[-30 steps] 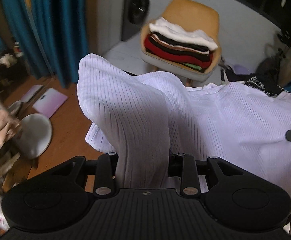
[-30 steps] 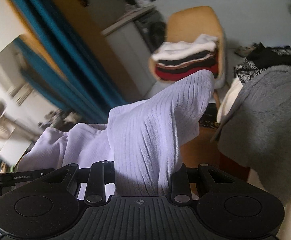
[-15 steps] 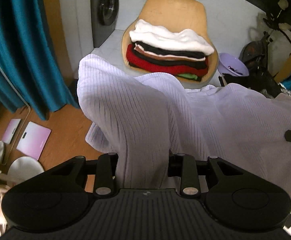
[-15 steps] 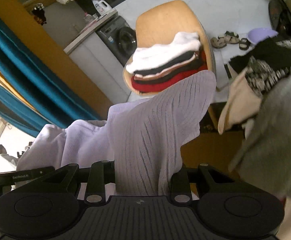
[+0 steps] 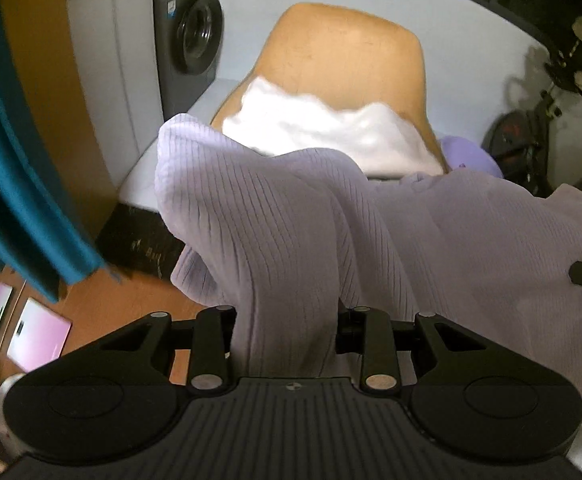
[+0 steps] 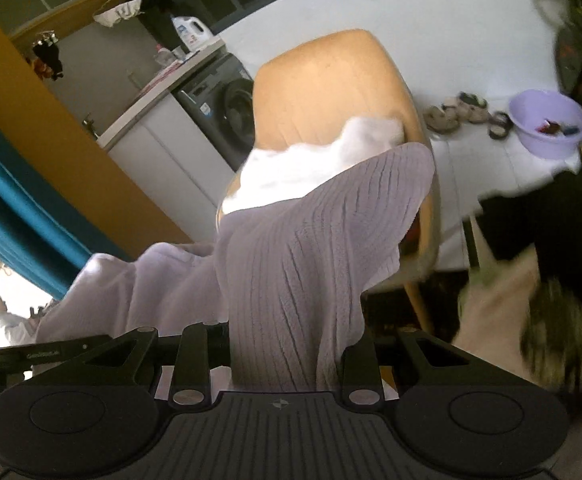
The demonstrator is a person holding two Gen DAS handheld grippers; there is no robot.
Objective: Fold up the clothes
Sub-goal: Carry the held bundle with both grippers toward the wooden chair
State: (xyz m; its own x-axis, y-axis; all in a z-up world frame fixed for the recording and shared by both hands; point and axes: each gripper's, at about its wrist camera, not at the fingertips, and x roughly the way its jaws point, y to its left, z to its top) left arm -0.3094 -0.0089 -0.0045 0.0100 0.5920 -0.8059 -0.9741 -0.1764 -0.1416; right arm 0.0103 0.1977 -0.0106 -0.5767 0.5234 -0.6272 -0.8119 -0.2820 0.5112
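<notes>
A pale lilac ribbed knit garment [image 5: 275, 216] hangs in the air, folded, between both grippers. My left gripper [image 5: 287, 320] is shut on one bunched end of it, the cloth hiding the fingertips. My right gripper [image 6: 291, 344] is shut on the other end of the same garment [image 6: 311, 248], fingertips hidden too. Just beyond the garment stands a tan shell chair [image 5: 347, 52] carrying a pile of folded clothes with a white item [image 5: 331, 132] on top. In the right wrist view the chair [image 6: 331, 92] and white pile top [image 6: 291, 168] lie directly ahead.
A grey washing machine [image 5: 189, 36] stands beside a white cabinet behind the chair. A teal curtain [image 5: 7, 168] hangs at left over the wooden floor. A lilac basin [image 6: 547, 120] and sandals [image 6: 459, 110] sit on the white floor at right. Loose clothes [image 6: 531, 312] lie lower right.
Both grippers have carried the garment closer to the chair. The chair and its pile now look larger, and the garment covers the pile's lower layers.
</notes>
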